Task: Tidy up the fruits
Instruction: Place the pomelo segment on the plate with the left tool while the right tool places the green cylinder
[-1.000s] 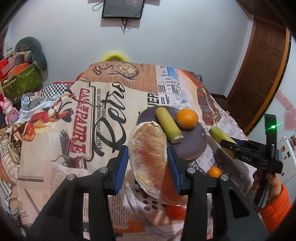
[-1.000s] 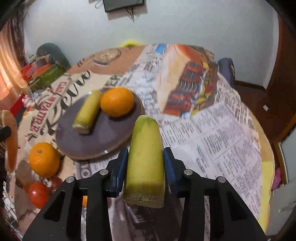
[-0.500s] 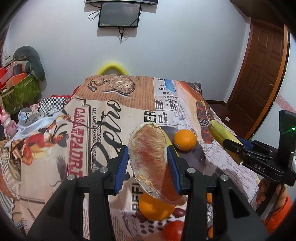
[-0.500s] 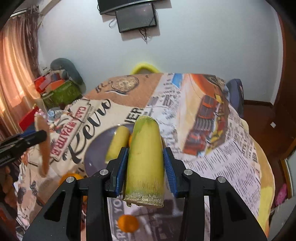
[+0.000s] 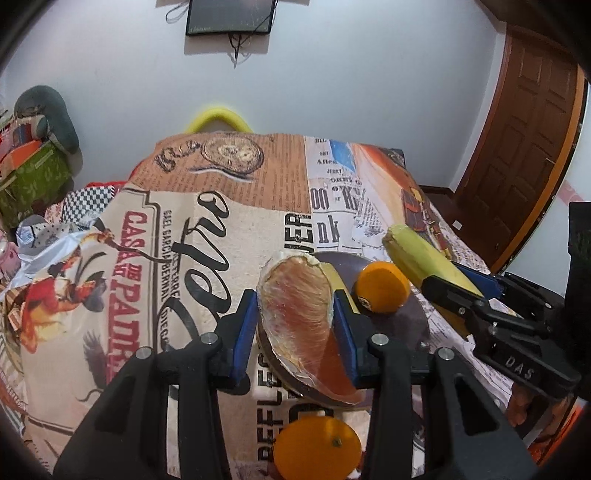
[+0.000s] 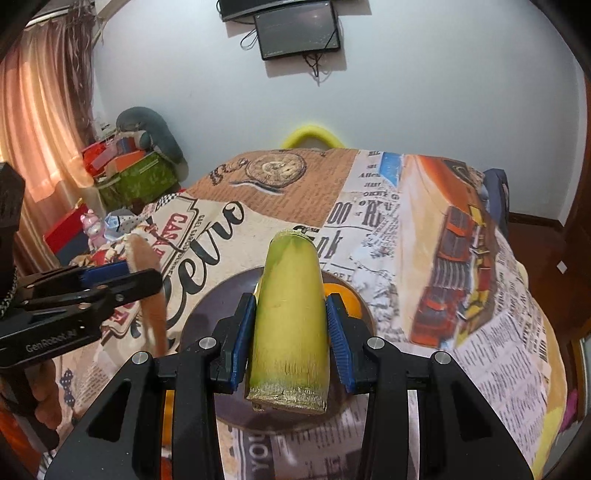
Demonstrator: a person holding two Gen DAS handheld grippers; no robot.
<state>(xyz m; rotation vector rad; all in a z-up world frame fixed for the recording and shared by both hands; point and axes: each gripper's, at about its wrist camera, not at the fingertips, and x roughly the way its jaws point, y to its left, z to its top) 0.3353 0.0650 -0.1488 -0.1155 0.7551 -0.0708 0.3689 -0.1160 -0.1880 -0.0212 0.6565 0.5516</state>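
The left gripper [image 5: 295,325] is up over the table and pinches a peeled pomelo slice [image 5: 299,317] between its blue pads [image 5: 245,328]. The slice stands on its edge, pale at the top and pink lower down, and both pads press on its sides. The pads have just squeezed in a little more on it.

The right gripper [image 6: 290,332] pinches a green cane piece [image 6: 290,317]. The piece points away along the fingers, and its cut, stringy end faces the camera. Both blue pads touch its sides.

Under both grippers sits a round dark plate [image 5: 417,321] on the tablecloth [image 5: 110,258], which is full of newspaper prints and big letters. On the plate lies an orange [image 5: 382,286], at about two o'clock from the slice in the left view. Just beside the slice, a bit of a second green cane piece [image 5: 338,280] peeks out on the plate, mostly hidden. Another orange [image 5: 317,446] lies on the cloth off the plate, at six o'clock, close to the camera.

In the left view the right gripper comes in at three o'clock. In the right view the left gripper comes in at nine o'clock, with the slice hanging beside the plate's edge.

A screen [image 6: 297,29] hangs on the wall at twelve o'clock. A brown door [image 5: 524,147] stands at two o'clock in the left view.
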